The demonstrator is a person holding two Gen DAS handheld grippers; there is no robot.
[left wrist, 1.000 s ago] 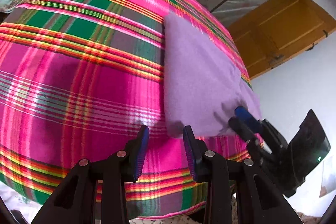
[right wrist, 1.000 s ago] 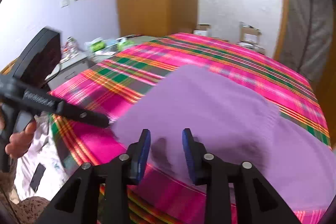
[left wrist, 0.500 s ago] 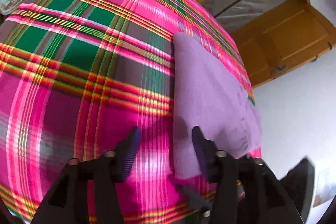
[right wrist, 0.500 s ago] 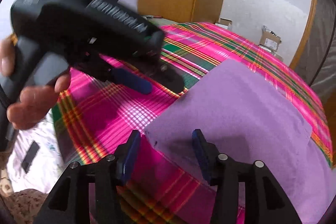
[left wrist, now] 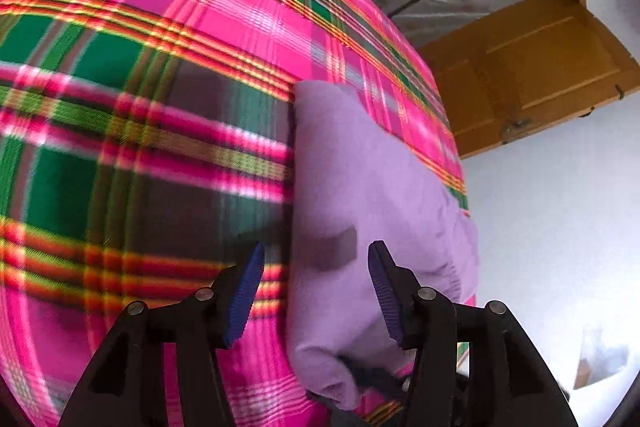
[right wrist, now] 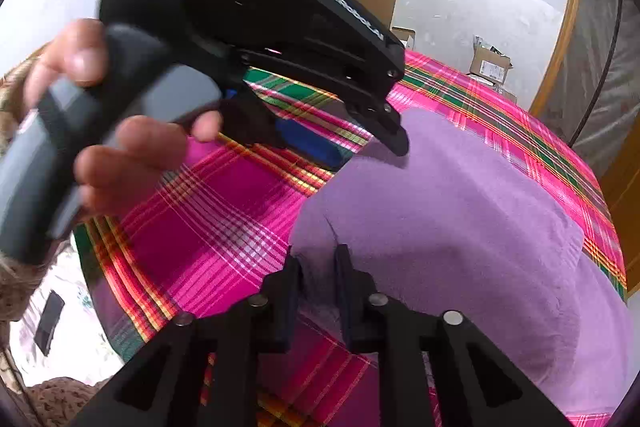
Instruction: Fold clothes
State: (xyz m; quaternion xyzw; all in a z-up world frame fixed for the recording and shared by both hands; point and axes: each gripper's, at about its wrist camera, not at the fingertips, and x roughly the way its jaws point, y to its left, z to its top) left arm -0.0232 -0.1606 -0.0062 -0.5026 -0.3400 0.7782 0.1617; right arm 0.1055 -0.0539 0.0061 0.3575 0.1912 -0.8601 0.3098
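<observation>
The right gripper (right wrist: 318,291) has just closed on the purple garment's (right wrist: 460,219) corner, lower centre; the left gripper (left wrist: 316,291) seems wide open over its edge

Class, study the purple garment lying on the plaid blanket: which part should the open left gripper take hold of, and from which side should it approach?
Probably the left edge of the purple garment, farther up than the near corner where the right gripper, whose jaws have just been closing, is pinching. That edge lies straight and slightly raised on the plaid blanket. The left gripper, open, straddles it from the near side.
</observation>
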